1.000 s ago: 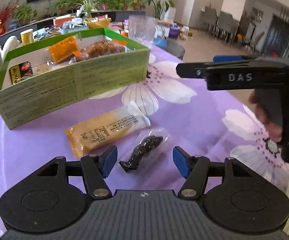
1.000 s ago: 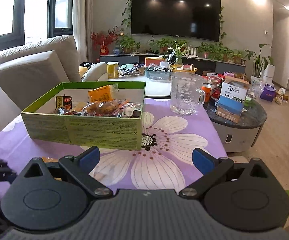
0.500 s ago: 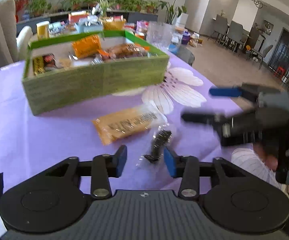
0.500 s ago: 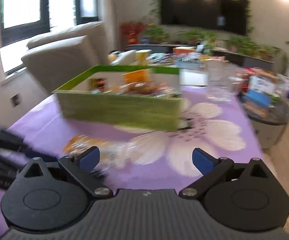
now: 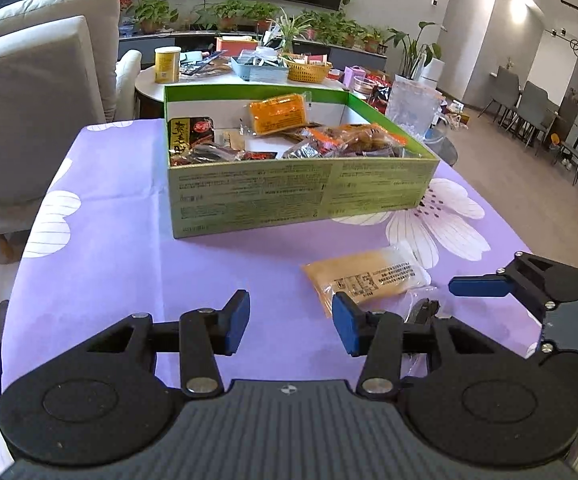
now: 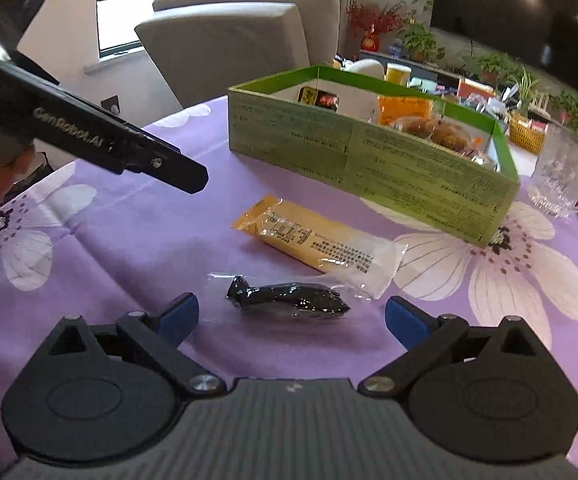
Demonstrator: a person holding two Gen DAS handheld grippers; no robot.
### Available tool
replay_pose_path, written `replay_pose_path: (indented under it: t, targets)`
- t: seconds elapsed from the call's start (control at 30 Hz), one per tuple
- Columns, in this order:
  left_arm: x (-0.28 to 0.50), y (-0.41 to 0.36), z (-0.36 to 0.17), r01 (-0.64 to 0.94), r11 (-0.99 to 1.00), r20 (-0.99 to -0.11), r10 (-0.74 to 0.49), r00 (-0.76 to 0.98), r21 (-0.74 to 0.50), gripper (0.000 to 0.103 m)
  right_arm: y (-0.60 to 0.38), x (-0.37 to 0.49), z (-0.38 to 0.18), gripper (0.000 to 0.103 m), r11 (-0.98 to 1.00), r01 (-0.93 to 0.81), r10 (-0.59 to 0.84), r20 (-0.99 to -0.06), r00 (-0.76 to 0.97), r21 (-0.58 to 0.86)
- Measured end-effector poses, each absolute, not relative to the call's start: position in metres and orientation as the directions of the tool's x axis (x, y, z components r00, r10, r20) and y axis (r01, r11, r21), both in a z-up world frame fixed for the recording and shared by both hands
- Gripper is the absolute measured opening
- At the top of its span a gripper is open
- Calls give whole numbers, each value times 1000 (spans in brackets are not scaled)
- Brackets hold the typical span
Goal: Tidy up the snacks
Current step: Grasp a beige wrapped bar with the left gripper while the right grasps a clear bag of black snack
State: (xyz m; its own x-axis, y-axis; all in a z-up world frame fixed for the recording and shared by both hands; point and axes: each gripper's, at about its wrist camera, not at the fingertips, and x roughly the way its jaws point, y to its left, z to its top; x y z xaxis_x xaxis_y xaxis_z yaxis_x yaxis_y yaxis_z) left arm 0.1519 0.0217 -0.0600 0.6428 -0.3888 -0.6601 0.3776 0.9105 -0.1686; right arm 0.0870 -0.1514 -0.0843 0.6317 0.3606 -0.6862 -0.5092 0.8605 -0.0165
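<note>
Left gripper has swung off the dark snack; jaws part-open, empty; right gripper now brackets it, wide, not gripping; snack just before green box, unboxed.

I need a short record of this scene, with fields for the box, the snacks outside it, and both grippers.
box: open green cardboard box, holding several snack packets
outside box: long yellow snack packet; small dark snack in clear wrapper, both lying on purple flowered tablecloth
right gripper: jaws open, dark snack lying between them, not pressed
left gripper: jaws open, nothing between them
</note>
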Motion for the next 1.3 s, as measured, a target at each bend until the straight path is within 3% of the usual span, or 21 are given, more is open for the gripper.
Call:
replay_pose_path:
  t: [0.37,0.67,0.93,1.3]
  targets:
    - [163,17,-59,381,915,-655,-370,659,-133,48,-140,89,-92,78,906,-421,328,-691,645,37]
    - [185,-8,-53,526,850,-662,-416,624,-38,51,-140,97,-92,78,895,-443,346,-696,629,45]
    - [185,-28,-57,693,719,-673,-539,507,-54,51,-161,82,-80,78,901,-434,323,-693,645,16]
    - [213,-69,-76,863,499,-786,-503,359,76,55,-228,63,-63,78,986,-164,134,-682,719,21]
